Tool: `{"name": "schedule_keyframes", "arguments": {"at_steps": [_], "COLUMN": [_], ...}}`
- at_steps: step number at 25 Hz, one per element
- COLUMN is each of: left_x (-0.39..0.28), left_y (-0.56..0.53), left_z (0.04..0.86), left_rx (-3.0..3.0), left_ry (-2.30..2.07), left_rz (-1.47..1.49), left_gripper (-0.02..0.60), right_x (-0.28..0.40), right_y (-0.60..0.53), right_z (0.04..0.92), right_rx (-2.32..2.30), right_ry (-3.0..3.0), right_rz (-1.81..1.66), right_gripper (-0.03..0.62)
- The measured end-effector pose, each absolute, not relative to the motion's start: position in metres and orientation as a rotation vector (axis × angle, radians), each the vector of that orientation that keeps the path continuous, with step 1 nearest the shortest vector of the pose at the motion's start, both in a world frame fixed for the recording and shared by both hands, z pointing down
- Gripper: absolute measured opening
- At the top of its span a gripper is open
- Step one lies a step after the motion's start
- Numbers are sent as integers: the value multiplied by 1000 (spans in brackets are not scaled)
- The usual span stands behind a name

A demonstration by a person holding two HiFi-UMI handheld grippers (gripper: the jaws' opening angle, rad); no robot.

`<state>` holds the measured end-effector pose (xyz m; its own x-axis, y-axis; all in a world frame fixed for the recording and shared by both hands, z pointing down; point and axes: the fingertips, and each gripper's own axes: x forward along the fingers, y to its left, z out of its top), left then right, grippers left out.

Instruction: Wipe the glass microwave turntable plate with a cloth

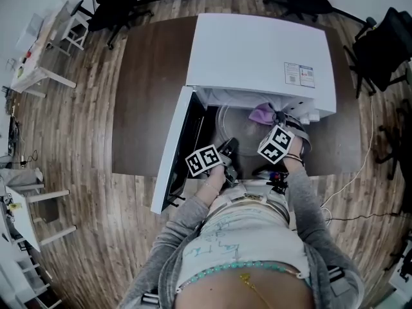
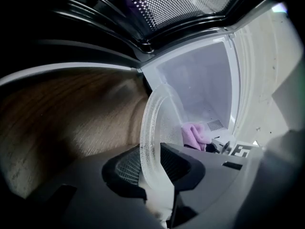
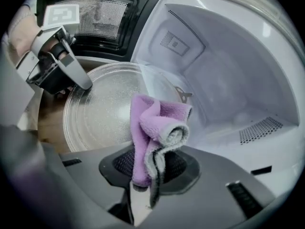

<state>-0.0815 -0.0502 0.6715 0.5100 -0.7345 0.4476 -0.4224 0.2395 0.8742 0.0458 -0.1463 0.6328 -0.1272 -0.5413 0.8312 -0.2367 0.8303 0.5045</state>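
Wipe step in hand: left gripper (image 2: 153,178) pinches the rim of the glass plate (image 3: 97,111), tilted in the open microwave (image 1: 257,50) mouth near the table (image 1: 145,108) front edge, right gripper (image 3: 144,182) clamps purple cloth (image 3: 155,125) by the glass, contact unclear; next, press and sweep

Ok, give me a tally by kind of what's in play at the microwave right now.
microwave: 1
glass turntable plate: 1
purple cloth: 1
grippers: 2, left gripper gripping the plate's rim, right gripper holding the cloth
Total: 5
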Motion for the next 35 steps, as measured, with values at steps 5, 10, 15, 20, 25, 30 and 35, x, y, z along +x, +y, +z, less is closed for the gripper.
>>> {"name": "schedule_keyframes", "arguments": {"at_steps": [5,10,15,20,25,30,35], "left_x": [-82,-82,-83,-83,-83,-83,-83], "left_y": [-49,-49,-49,-49,-49,-49,-49], "left_z": [671,673,672,673,673,673,673], "left_rx": [1392,1388,1384,1380,1379,1379,1378], "left_ry": [-1111,-1120,-1120,-1119,-1120,-1118,-1117], "left_rz": [-279,-279,-278,-277,-278,-277,-278], "left_gripper": [101,103,103,103,103,104,103], "right_x": [54,56,59,58,54,51,41], "right_y": [-137,-132,-122,-110,-95,-83,-67], "right_z": [637,640,640,645,649,652,656], "right_rx": [617,607,594,548,509,485,433], "right_ry": [-1717,-1704,-1681,-1656,-1650,-1646,-1644], "right_rz": [-262,-259,-261,-287,-303,-298,-317], "right_gripper": [114,114,114,114,114,114,114]}}
